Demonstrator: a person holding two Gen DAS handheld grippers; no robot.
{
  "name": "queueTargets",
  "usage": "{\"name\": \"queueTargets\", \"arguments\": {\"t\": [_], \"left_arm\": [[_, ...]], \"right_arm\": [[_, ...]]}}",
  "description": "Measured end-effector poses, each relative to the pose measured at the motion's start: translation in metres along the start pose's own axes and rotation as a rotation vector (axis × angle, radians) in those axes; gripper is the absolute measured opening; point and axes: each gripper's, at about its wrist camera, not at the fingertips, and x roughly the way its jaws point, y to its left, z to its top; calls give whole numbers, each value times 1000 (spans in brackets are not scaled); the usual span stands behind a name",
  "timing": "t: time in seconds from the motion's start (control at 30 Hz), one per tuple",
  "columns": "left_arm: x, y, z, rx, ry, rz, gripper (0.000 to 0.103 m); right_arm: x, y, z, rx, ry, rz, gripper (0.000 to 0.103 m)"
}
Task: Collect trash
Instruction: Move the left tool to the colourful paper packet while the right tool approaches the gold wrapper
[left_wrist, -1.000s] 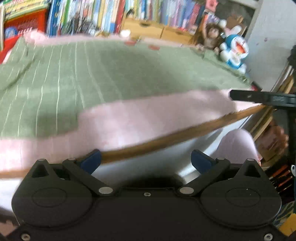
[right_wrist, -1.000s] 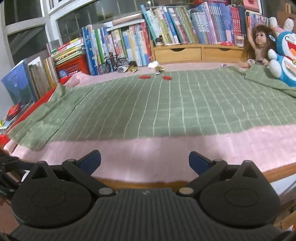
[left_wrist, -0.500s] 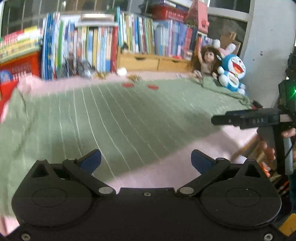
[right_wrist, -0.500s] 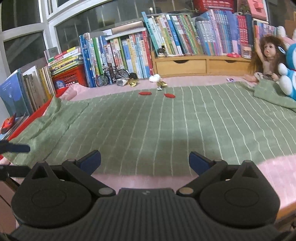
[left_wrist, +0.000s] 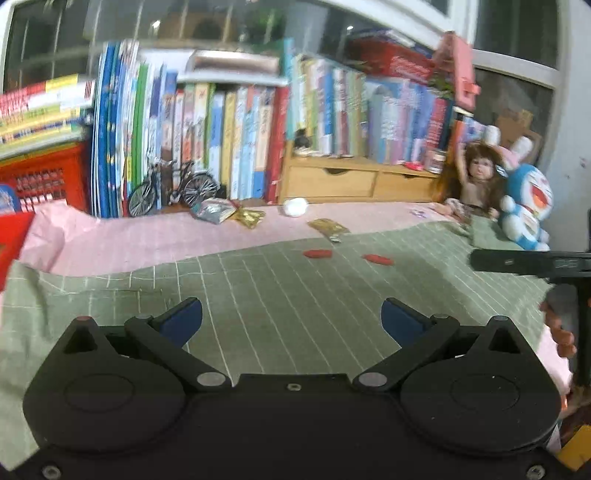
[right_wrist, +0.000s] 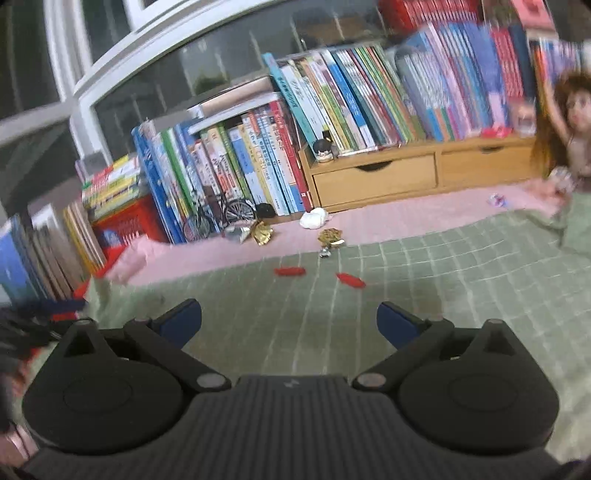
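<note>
both claws spread above the bed

left gripper (left_wrist: 291, 317) and right gripper (right_wrist: 289, 318) hover with jaws wide apart, empty, over the green checked blanket (left_wrist: 295, 295). beyond lie two red wrappers (left_wrist: 317, 253), then gold wrappers (right_wrist: 331, 236), a silver packet (left_wrist: 213, 209) and a white wad (right_wrist: 313, 218) on the pink sheet (left_wrist: 147, 236) before the books (right_wrist: 258, 158).

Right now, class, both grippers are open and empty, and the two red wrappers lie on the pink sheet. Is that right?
Not quite. The two red wrappers lie on the green blanket, as the left wrist view shows. Left gripper and right gripper are open and empty.
</note>
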Motion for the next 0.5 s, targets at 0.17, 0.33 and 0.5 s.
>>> {"name": "queueTargets", "arguments": {"t": [0.17,0.33,0.5], "left_arm": [[58,24,28,-46,11,41,103],[113,45,63,-126,7,54,103],[178,67,104,-159,31,141,103]], "right_arm": [[38,-8,23,-10,4,2,103],[84,-2,40,-110,58,-94,103],[134,-5,63,-134,118,-118,103]]}}
